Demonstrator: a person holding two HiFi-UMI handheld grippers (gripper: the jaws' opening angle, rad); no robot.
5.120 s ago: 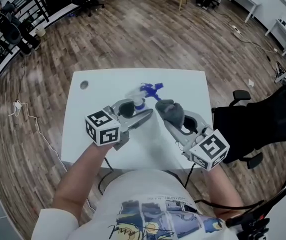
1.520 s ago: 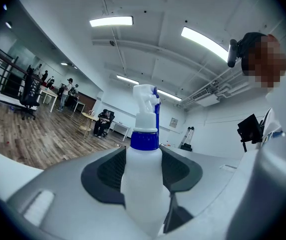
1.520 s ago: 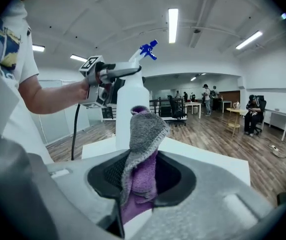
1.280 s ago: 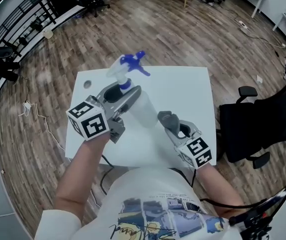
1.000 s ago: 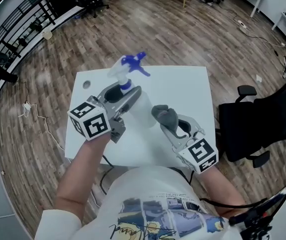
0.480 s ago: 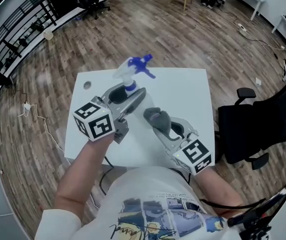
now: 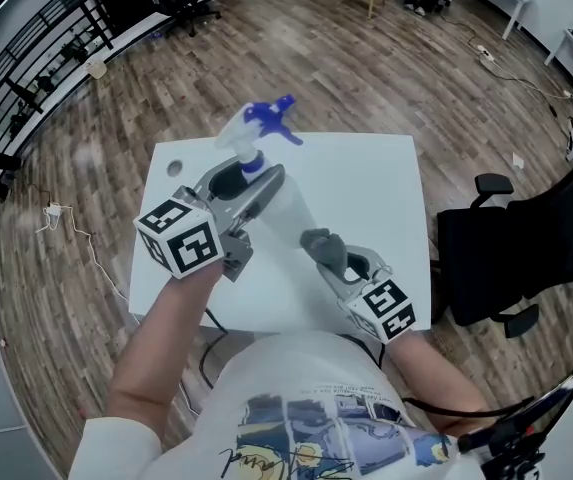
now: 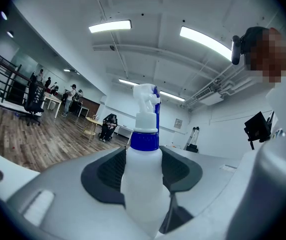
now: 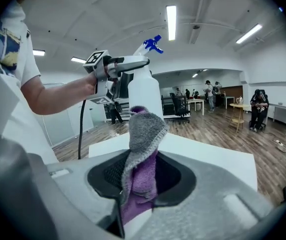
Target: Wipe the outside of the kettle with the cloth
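Left gripper (image 7: 262, 180) is clamped on the spray bottle (image 7: 284, 213) just under its blue collar, jaws fairly wide around the neck. The bottle is roughly upright, held clear of the table (image 7: 376, 178) over the far-left half. No kettle is in view, so the bottle looks like the stand-in. Right gripper (image 7: 334, 262) is pinched on a folded grey-purple cloth (image 7: 322, 246) that pokes past the tips, just right of the bottle's lower body; contact unclear. The step reads as a wiping pass on the bottle's side. The next move needs the cloth pressed to the wall and dragged along it, with the left gripper rolling the bottle to show fresh sides. The table top is bare, so there is plenty of room. A black chair (image 7: 486, 238) sits off the right edge, well apart.
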